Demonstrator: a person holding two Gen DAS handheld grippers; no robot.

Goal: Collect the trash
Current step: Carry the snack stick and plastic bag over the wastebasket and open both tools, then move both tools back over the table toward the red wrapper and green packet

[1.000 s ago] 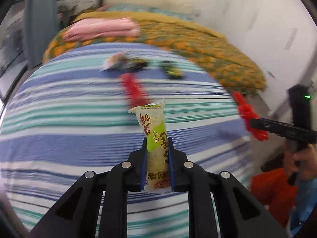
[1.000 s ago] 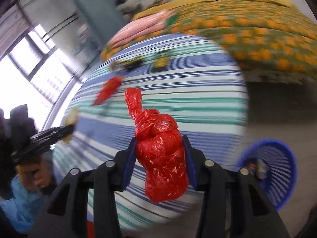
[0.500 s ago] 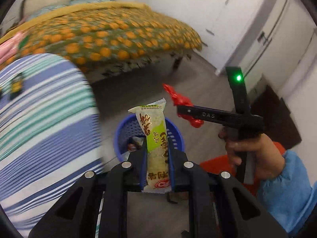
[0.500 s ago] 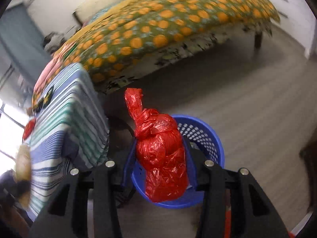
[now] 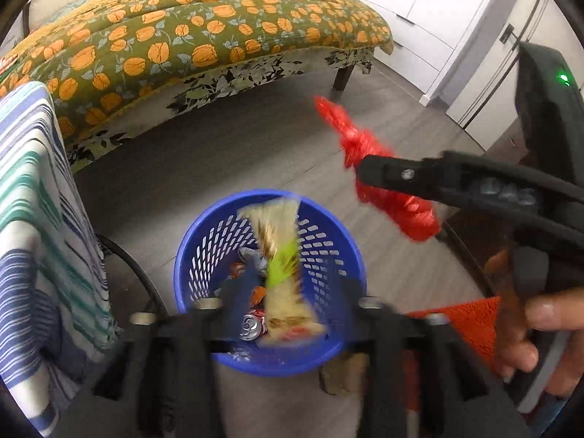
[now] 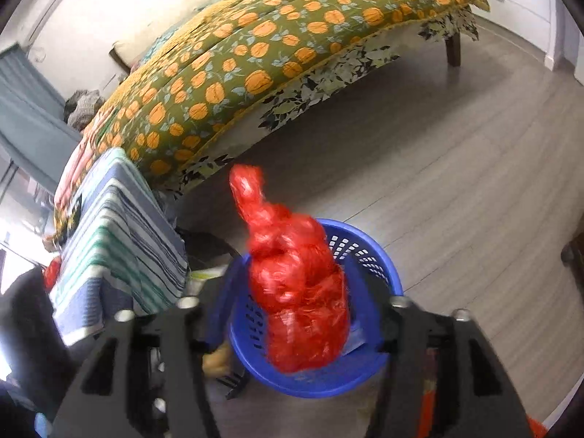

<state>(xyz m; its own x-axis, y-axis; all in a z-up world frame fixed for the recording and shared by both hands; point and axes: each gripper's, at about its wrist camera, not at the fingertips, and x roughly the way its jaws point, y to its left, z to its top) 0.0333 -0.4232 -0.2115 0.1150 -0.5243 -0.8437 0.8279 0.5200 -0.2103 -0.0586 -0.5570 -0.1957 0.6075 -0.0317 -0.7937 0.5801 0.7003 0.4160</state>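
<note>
A blue plastic basket stands on the floor right below both grippers, with a drink can and other trash in it. My left gripper hangs over it with its jaws opening. The yellow-green snack wrapper is a blur between them, loose of the pads. In the right wrist view my right gripper is over the basket too, jaws opening. The knotted red plastic bag sits between them with gaps on both sides. The left wrist view shows the same red bag from the side.
The striped-cloth table drops off at the left, close to the basket. A bed with an orange-flower cover fills the back. An orange mat lies right of the basket. A person's hand holds the right gripper's handle.
Both grippers swung off the striped table to above the blue basket and tipped down. Their jaws have spread apart, and the wrapper and the red bag have come loose.
</note>
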